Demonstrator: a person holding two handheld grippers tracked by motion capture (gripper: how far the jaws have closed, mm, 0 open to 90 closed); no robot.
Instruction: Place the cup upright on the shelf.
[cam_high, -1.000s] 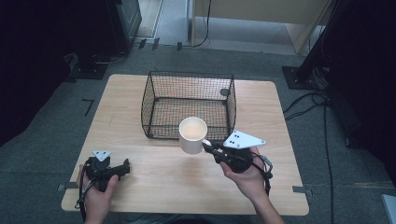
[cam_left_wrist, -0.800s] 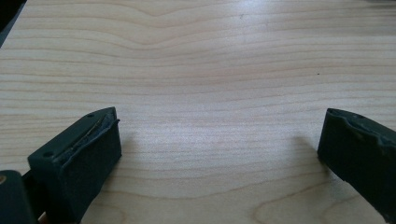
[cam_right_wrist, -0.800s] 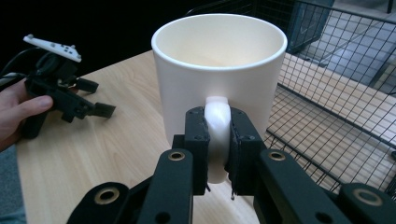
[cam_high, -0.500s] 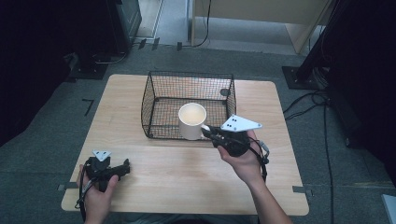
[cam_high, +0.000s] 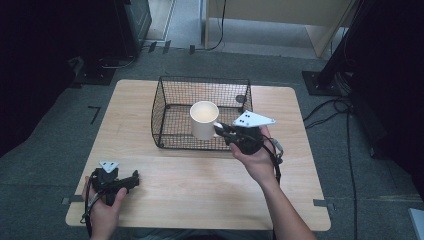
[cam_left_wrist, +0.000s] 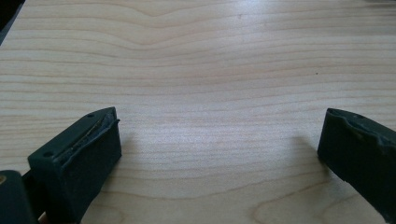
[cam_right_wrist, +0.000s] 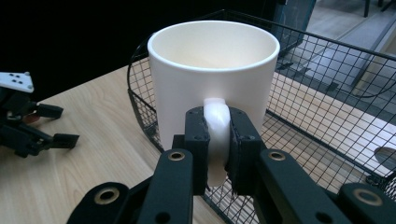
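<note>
A white mug (cam_high: 204, 119) hangs upright in the air over the black wire basket (cam_high: 170, 95), near its front wall. My right gripper (cam_high: 220, 131) is shut on the mug's handle (cam_right_wrist: 216, 135), with both pads pressing its sides in the right gripper view, where the mug (cam_right_wrist: 212, 79) stands above the basket (cam_right_wrist: 322, 84). My left gripper (cam_high: 134, 179) rests low at the table's front left corner. In the left gripper view its jaws stand wide apart over bare wood, and the left gripper (cam_left_wrist: 219, 149) holds nothing.
The wooden table (cam_high: 200, 190) carries the basket at its back middle. A small dark round object (cam_high: 240, 99) lies inside the basket at its back right. The left hand's gripper (cam_right_wrist: 32, 126) lies at the far left in the right gripper view. Cables run across the floor at right.
My right gripper has carried the mug away from the table's front and up, from in front of the basket to above its front part. The left gripper has stayed put.
</note>
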